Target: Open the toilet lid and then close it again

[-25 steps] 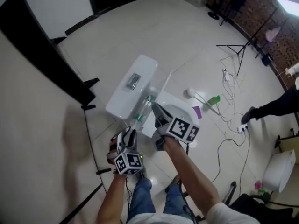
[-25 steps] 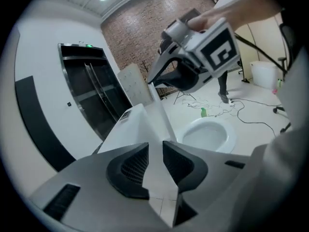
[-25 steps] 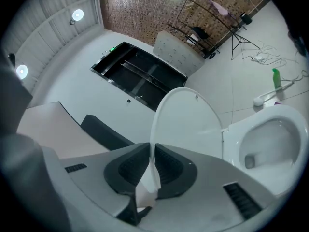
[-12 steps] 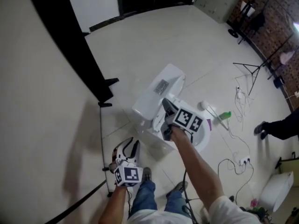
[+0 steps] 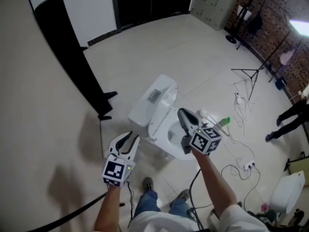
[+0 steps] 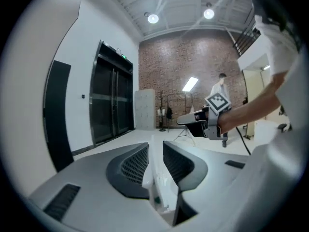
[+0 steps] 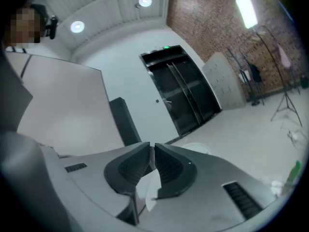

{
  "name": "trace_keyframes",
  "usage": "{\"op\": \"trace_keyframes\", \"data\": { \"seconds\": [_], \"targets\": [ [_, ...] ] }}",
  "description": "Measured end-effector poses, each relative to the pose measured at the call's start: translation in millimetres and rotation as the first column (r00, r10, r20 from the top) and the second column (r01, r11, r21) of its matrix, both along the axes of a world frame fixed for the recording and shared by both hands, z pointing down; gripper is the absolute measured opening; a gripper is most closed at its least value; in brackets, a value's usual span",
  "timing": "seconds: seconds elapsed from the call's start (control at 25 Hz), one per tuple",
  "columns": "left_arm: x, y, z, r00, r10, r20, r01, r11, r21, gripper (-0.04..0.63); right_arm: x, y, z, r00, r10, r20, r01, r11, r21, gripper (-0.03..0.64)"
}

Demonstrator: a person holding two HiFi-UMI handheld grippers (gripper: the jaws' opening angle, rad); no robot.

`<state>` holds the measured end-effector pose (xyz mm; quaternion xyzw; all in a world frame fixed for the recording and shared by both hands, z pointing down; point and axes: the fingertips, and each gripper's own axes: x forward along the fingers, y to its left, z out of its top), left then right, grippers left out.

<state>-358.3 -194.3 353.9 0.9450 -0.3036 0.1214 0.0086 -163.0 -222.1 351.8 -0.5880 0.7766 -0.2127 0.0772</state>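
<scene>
The white toilet [image 5: 166, 129] stands mid-floor in the head view, its tank [image 5: 152, 98] at the far side. Its lid [image 5: 158, 119] appears raised, leaning back toward the tank, and the bowl rim [image 5: 175, 146] shows. My left gripper [image 5: 129, 140] hovers left of the bowl, open, with nothing between its jaws. My right gripper [image 5: 184, 114] hangs over the bowl's right side, touching nothing. Its jaws have just been opening a hair, to a thin slit with nothing in it. In the left gripper view, my left gripper [image 6: 155, 151] sees the right gripper [image 6: 200, 122] ahead.
A tall black panel [image 5: 72, 66] leans on the left wall. A green bottle [image 5: 222, 121], cables [image 5: 239, 146] and a tripod stand [image 5: 251, 74] lie right of the toilet. A person's legs [image 5: 289, 117] show at the right edge. A white fixture [image 5: 287, 190] sits bottom right.
Both grippers have risen away from the toilet. The left one moved up and outward to the left. The right one lifted off the bowl area and rolled.
</scene>
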Motion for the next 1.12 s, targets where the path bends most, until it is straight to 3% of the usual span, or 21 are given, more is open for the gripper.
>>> {"op": "trace_keyframes", "data": {
  "seconds": [0.12, 0.24, 0.36, 0.48, 0.68, 1.12],
  "targets": [
    [37, 25, -34, 0.985, 0.168, -0.048, -0.168, 0.986, -0.008, 0.091, 18, 58, -46, 0.978, -0.081, -0.192, 0.105, 0.987, 0.119, 0.032],
    [71, 56, -60, 0.945, 0.313, -0.099, -0.317, 0.948, -0.037, 0.091, 29, 114, -71, 0.910, -0.111, -0.400, 0.177, 0.975, 0.133, 0.032],
    [99, 86, -83, 0.905, 0.383, -0.187, -0.400, 0.914, -0.064, 0.091, 40, 164, -84, 0.846, -0.120, -0.519, 0.217, 0.968, 0.129, 0.032],
    [119, 111, -106, 0.880, 0.416, -0.229, -0.440, 0.896, -0.062, 0.091, 52, 204, -91, 0.839, -0.115, -0.532, 0.202, 0.974, 0.108, 0.032],
    [142, 152, -108, 0.864, 0.440, -0.244, -0.467, 0.882, -0.065, 0.091, 62, 254, -65, 0.857, -0.104, -0.505, 0.162, 0.984, 0.072, 0.032],
    [161, 203, -74, 0.861, 0.470, -0.193, -0.496, 0.860, -0.118, 0.091, 51, 299, -29, 0.868, -0.129, -0.479, 0.161, 0.987, 0.025, 0.032]
  ]
}}
